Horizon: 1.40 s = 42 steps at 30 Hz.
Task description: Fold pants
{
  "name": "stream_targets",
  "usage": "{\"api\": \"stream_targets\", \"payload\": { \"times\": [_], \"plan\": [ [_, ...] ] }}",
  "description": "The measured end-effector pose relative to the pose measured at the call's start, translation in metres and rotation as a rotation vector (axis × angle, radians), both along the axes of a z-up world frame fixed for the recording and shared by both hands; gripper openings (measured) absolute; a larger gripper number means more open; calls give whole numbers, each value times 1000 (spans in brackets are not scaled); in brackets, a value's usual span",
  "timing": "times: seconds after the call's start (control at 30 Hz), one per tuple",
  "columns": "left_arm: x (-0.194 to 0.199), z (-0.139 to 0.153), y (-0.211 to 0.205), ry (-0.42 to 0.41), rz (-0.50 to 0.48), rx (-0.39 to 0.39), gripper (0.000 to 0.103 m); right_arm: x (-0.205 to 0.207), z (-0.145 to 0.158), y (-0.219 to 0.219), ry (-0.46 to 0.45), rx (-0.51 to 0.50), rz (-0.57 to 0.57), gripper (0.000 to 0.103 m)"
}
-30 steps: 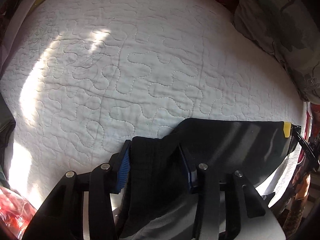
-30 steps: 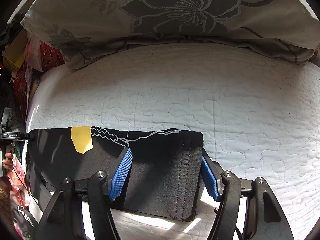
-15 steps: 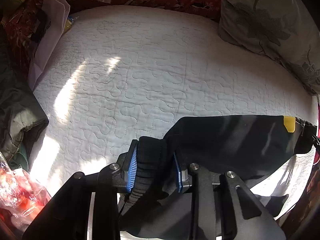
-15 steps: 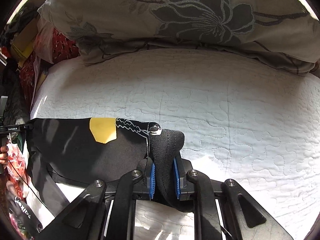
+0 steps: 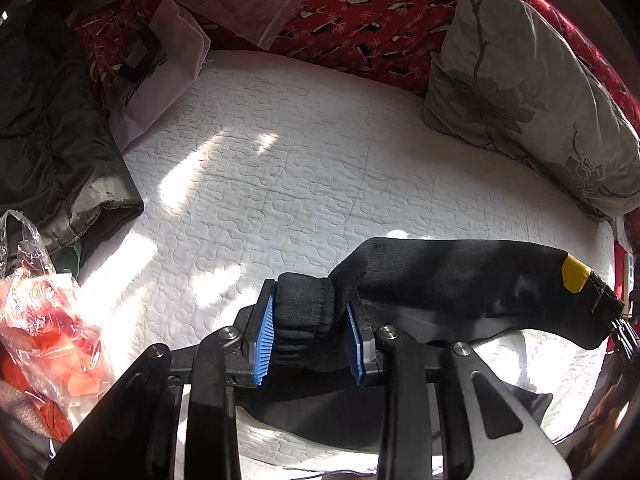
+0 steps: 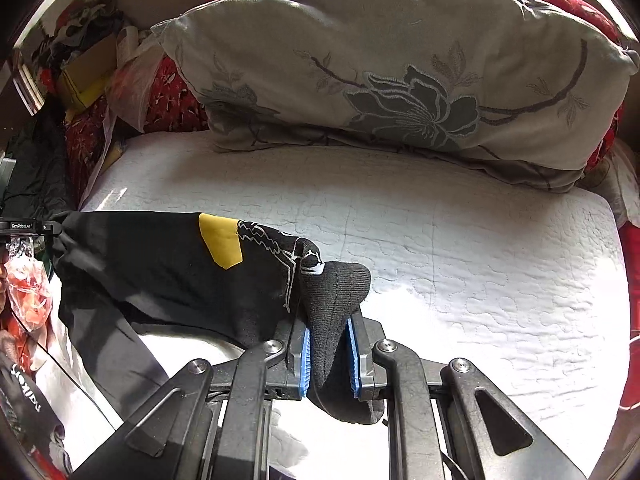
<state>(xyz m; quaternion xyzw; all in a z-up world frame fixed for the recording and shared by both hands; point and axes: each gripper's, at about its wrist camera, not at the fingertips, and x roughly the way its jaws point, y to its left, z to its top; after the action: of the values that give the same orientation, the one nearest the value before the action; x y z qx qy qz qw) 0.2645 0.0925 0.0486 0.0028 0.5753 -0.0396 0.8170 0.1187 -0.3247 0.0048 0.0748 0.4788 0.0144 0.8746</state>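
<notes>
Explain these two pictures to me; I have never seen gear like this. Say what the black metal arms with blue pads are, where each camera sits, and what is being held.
A person holds one hand-held tool in each hand; each carries a camera looking forward along its two blue-padded fingers. One picture is from the left tool, the other from the right tool. Both are shut on bunched ends of the black pants, which have a yellow patch and hang stretched between them above the white quilt. A grey flowered pillow lies at the quilt's far edge. Beside the bed are a plastic bag and a dark green garment.
</notes>
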Motion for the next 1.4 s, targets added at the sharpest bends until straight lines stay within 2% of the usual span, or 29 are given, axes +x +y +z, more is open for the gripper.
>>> {"api": "stream_targets", "payload": {
  "times": [0.17,0.33,0.47,0.63,0.7,0.77,0.87,0.9,1.07,1.17,1.27,1.4],
  "plan": [
    [-36,-1,21,-44,37,-26,28,-44,6,17,-47,-8,4,14],
    [-70,-24,47,-40,86,-65,28,-90,-7,28,-65,16,3,15],
    [-95,-66,69,40,131,-97,28,-129,-29,46,-57,7,28,18],
    [-121,-114,96,153,201,-201,29,-177,-62,69,-1,-42,66,21],
    [-133,-121,104,166,225,-242,32,-192,-72,74,31,-58,72,27],
    [-141,-120,108,167,238,-261,33,-203,-78,75,53,-106,60,46],
    [-154,-115,112,166,246,-259,35,-214,-81,66,81,-130,19,62],
    [-159,-112,113,160,251,-268,35,-216,-80,60,85,-124,0,64],
    [-189,-102,127,133,291,-361,35,-233,-69,34,88,-36,-89,66],
    [-202,-102,121,135,291,-427,43,-238,-62,25,84,46,-125,69],
    [-210,-105,107,147,284,-462,43,-238,-64,18,115,107,-181,71],
    [-212,-101,103,139,320,-548,43,-243,-74,2,161,322,-278,71]
  ]
}}
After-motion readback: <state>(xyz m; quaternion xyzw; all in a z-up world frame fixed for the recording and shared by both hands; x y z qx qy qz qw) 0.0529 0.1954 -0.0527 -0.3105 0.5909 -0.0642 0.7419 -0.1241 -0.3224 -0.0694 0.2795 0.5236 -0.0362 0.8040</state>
